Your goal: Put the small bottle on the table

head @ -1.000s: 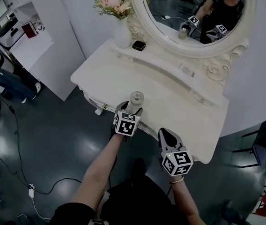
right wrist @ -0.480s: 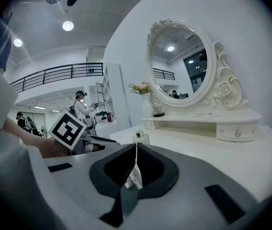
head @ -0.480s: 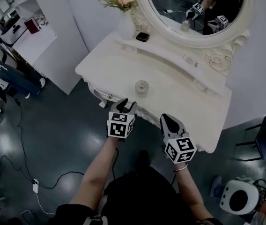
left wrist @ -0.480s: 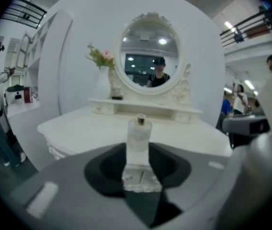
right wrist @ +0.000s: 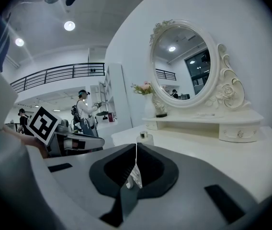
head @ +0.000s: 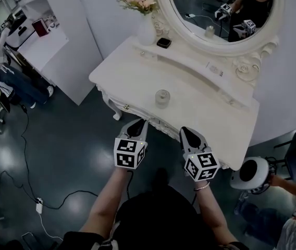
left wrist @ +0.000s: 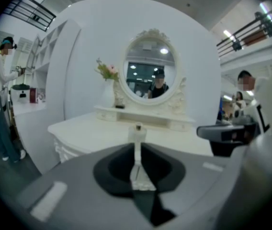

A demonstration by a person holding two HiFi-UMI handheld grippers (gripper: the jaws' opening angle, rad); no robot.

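Note:
The small glass bottle stands upright on the white dressing table, near its front edge, with nothing touching it. It also shows beyond the jaws in the left gripper view and the right gripper view. My left gripper hangs off the table's front edge, short of the bottle; its jaws are closing, all but together, with nothing between them. My right gripper is beside it, shut and empty.
An oval mirror rises at the back of the table, with a vase of flowers and a small dark box on the shelf. A person holds a white round device at the right. Cables lie on the floor.
The left gripper let go of the bottle, drew back off the table towards me and brought its jaws together. The bottle stays standing on the table. The right gripper barely moved.

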